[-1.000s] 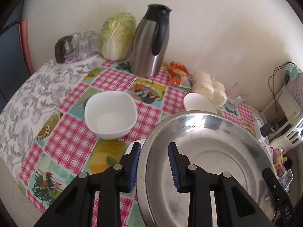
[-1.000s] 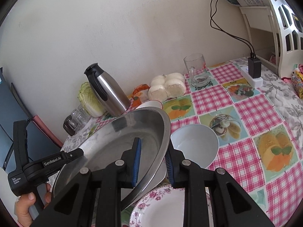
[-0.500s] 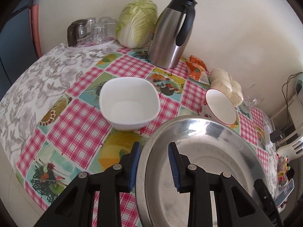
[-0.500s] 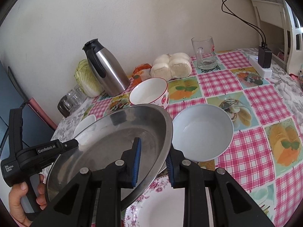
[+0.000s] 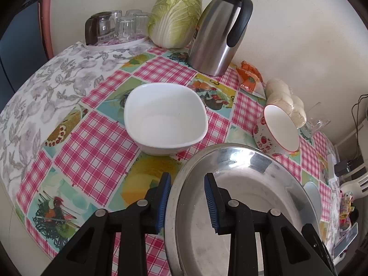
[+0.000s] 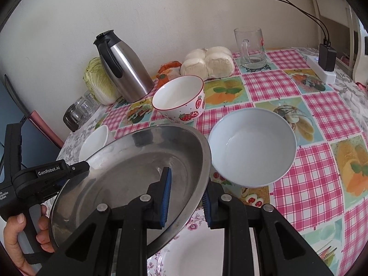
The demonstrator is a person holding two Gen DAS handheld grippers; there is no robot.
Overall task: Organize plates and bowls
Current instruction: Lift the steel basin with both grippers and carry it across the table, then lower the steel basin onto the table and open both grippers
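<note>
A round steel plate (image 5: 241, 195) (image 6: 128, 168) hangs tilted over the table, held at both sides. My left gripper (image 5: 187, 179) is shut on its left rim, and in the right wrist view it shows as a black tool (image 6: 76, 168) in a person's hand (image 6: 13, 237). My right gripper (image 6: 186, 184) is shut on the right rim. Under the steel plate lies a floral plate (image 6: 200, 253). Beyond it stand a white square bowl (image 5: 165, 119) (image 6: 95, 142), a strawberry-pattern bowl (image 5: 279, 131) (image 6: 178, 99) and a pale blue bowl (image 6: 251, 147).
Along the wall stand a steel thermos jug (image 5: 220, 30) (image 6: 124, 66), a cabbage (image 5: 177, 16), a tray of glasses (image 5: 115, 27), an orange packet (image 5: 249, 78), white buns (image 6: 208, 62) and a glass mug (image 6: 250, 46). A power strip (image 6: 322, 69) lies far right.
Both grippers have sunk toward the table with the steel plate still held between them. The bowls now look nearer, and the strawberry bowl has come into full view.
</note>
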